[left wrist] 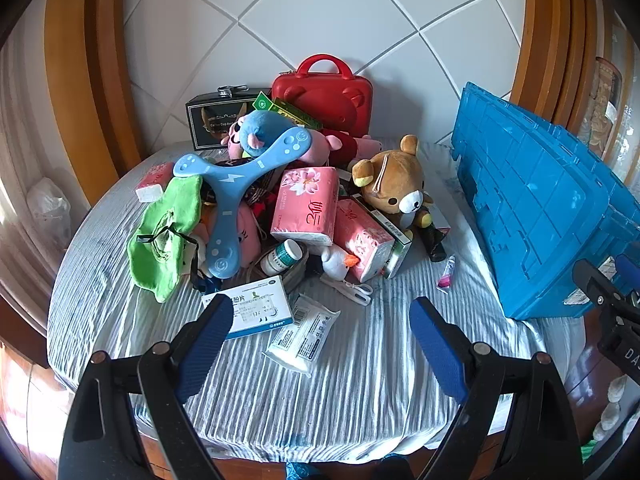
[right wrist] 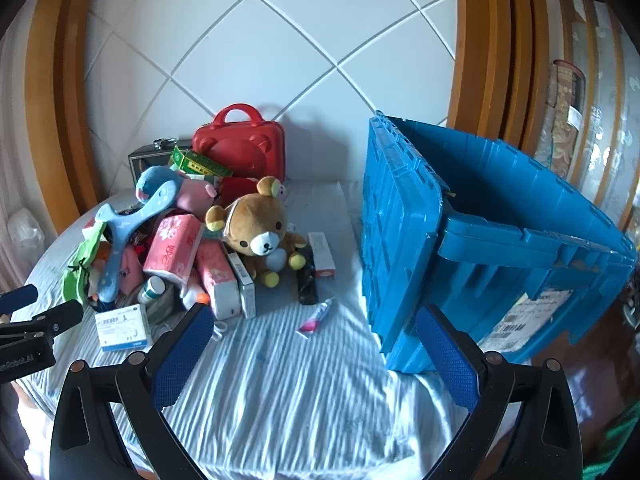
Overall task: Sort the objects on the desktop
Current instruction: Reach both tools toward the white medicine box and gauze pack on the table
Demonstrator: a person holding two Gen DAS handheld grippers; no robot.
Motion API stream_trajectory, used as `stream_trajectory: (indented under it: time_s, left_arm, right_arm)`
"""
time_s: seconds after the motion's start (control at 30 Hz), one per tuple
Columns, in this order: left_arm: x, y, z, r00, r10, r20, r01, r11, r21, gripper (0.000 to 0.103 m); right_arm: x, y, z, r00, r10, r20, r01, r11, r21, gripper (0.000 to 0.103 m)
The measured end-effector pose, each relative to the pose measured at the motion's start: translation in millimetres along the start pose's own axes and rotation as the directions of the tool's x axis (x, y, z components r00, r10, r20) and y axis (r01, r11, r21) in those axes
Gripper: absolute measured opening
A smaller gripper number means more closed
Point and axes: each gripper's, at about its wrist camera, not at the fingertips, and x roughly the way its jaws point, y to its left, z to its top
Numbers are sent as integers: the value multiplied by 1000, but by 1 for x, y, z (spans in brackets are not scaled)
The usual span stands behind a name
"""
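A heap of objects lies on a striped cloth: a brown plush bear (left wrist: 394, 184) (right wrist: 258, 226), pink tissue packs (left wrist: 306, 204) (right wrist: 174, 248), a blue boomerang toy (left wrist: 230, 196) (right wrist: 124, 232), a green cloth (left wrist: 166, 236), a white medicine box (left wrist: 250, 308) (right wrist: 122, 328), a white sachet (left wrist: 302, 334) and a small pink tube (left wrist: 446, 274) (right wrist: 316, 316). My left gripper (left wrist: 320, 312) is open above the cloth just before the box and sachet, holding nothing. My right gripper (right wrist: 314, 320) is open too, empty, near the tube and the blue crate (right wrist: 460, 236) (left wrist: 536, 204).
A red bear-faced case (left wrist: 324, 96) (right wrist: 240, 148) and a dark box (left wrist: 216, 118) stand against the tiled wall behind the heap. The blue crate's lid hangs open toward the heap. Wooden frames flank the wall. The table's front edge drops off just below both grippers.
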Motion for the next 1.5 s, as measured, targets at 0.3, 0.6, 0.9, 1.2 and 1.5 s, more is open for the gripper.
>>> stream_trajectory:
  time_s: [0.3, 0.6, 0.9, 1.2, 1.5]
  left_arm:
    - [6, 3, -3, 1000, 9, -17, -9, 1000, -8, 90]
    - [49, 36, -31, 986, 78, -150, -86, 995, -51, 90]
    - [129, 64, -60, 940, 78, -331, -108, 991, -73, 90]
    - [169, 103, -55, 929, 131, -346, -174, 980, -96, 90]
    - [192, 149, -20, 933, 264, -244, -272, 962, -2, 90]
  right_arm:
    - [4, 2, -3, 1000, -9, -14, 9, 1000, 2, 103]
    - [36, 16, -15, 992, 59, -109, -61, 998, -23, 103]
    - [110, 38, -45, 944, 142, -299, -161, 986, -41, 103]
    - [165, 53, -76, 890, 142, -434, -187, 980, -63, 103]
    - [170, 130, -83, 864, 208, -458, -272, 959, -77, 103]
